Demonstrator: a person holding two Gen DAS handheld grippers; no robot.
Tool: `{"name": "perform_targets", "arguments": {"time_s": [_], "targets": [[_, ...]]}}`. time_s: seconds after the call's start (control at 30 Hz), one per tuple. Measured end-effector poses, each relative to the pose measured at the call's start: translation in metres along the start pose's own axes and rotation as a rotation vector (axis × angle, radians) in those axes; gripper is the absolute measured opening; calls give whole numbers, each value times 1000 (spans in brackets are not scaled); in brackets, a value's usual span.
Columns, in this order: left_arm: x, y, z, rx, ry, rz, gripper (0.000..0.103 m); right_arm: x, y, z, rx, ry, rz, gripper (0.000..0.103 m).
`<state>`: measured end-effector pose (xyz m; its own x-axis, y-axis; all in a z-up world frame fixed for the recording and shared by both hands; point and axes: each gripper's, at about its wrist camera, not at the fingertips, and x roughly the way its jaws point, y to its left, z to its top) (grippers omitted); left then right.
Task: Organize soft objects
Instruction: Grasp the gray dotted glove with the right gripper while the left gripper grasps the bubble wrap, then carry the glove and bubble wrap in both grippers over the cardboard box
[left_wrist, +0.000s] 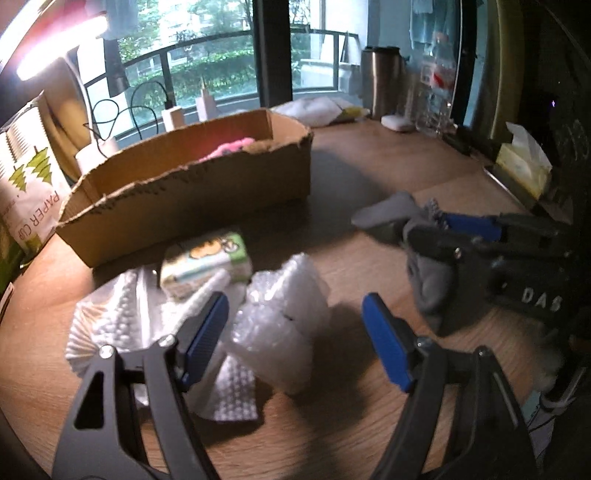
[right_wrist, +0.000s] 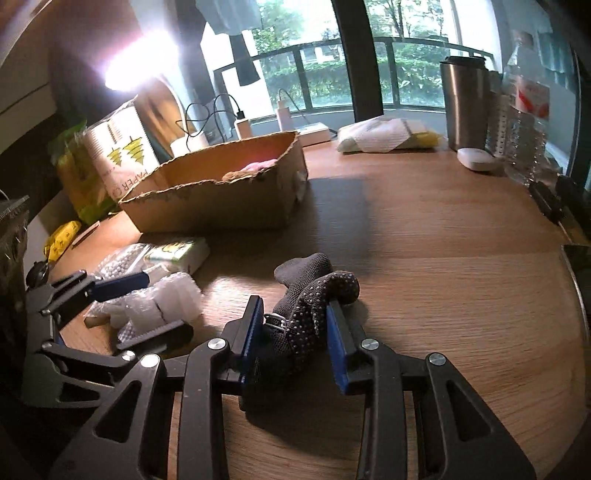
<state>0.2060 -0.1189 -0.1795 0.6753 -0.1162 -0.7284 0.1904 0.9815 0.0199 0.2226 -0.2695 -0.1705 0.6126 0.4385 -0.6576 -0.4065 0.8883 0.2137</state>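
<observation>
We found the right hand-held gripper (right_wrist: 295, 332) clamped on the grey sock (right_wrist: 314, 295) just over the worktop (right_wrist: 443, 258); the left hand-held gripper (left_wrist: 295, 339) gaped around the bubble wrap (left_wrist: 280, 325) — risk: the sock's trailing end could snag the cardboard box (right_wrist: 221, 206) rim.

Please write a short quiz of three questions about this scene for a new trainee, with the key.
1. True or false: the right tool grips the grey sock.
2. Which item lies between the open pads of the left tool?
A. tissue pack
B. bubble wrap
C. steel tumbler
3. What pink thing is already in the cardboard box?

Key:
1. True.
2. B, the bubble wrap.
3. A pink soft item; its kind is not clear.
</observation>
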Motion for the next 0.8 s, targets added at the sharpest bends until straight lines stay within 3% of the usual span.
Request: {"name": "perform_targets", "arguments": {"time_s": [0.03,0.1,0.17,0.8], "targets": [[1,-2,0,5,2,2,70,0,0,0,1,-1,2,35],[5,-5,0,26,25,5,47,-1,-2,0,8,-4,8,35],[7,-7,0,41,42,6,42,-2,-3,1,14,-10,15,35],[-49,7,25,-24,-127,-77,39,-29,1,12,1,-76,-3,35]]}}
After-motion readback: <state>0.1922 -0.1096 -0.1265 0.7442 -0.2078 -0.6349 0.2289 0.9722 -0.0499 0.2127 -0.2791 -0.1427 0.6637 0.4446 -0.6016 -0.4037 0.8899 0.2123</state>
